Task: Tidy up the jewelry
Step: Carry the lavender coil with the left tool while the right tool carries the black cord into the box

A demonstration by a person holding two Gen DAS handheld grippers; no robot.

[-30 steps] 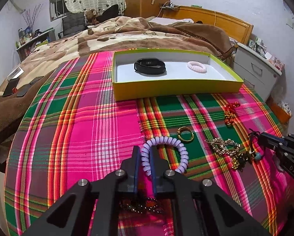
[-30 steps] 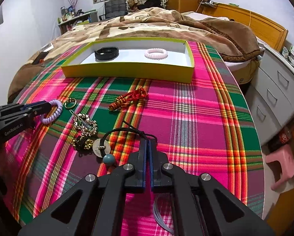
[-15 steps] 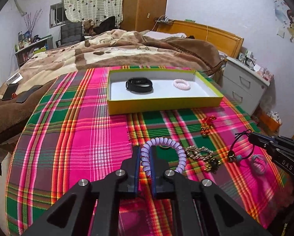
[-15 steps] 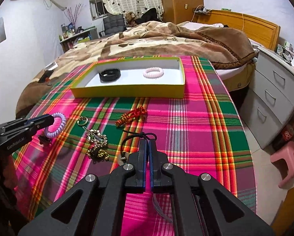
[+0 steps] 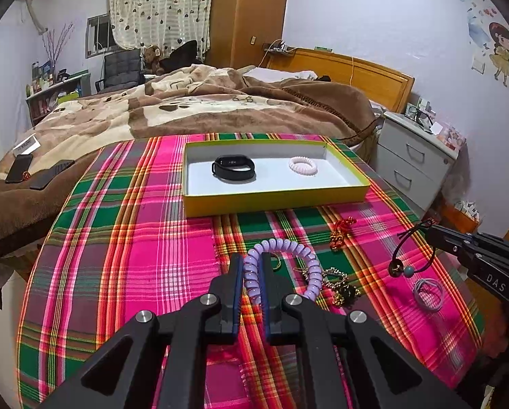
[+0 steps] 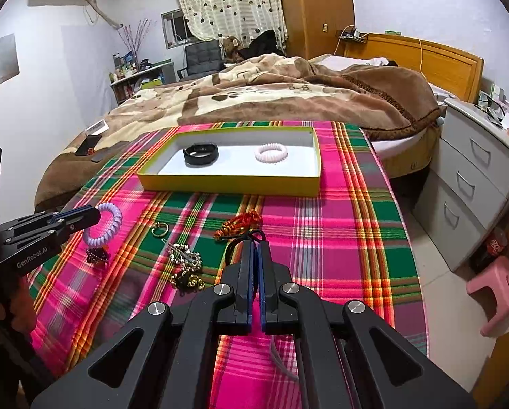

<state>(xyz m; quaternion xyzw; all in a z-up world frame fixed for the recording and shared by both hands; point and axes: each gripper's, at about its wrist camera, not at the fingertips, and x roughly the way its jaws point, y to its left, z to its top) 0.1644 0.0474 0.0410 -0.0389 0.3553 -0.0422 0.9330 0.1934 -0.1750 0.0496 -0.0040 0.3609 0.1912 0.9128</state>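
Left gripper point(image 5: 249, 266) clamped on lilac plastic spiral bracelet point(image 5: 309, 266), right gripper point(image 6: 254, 255) pinching black cord necklace point(image 5: 411, 255), yellow cardboard tray point(image 5: 275, 201) ahead of both

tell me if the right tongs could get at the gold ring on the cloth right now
Probably not: the right tongs are already shut on the black cord bracelet, though the gold ring lies uncovered.

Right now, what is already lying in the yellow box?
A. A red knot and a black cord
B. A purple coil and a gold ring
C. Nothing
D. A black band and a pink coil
D: the box holds only the black band and pink coil; the purple coil is clamped in the left gripper, off the cloth.
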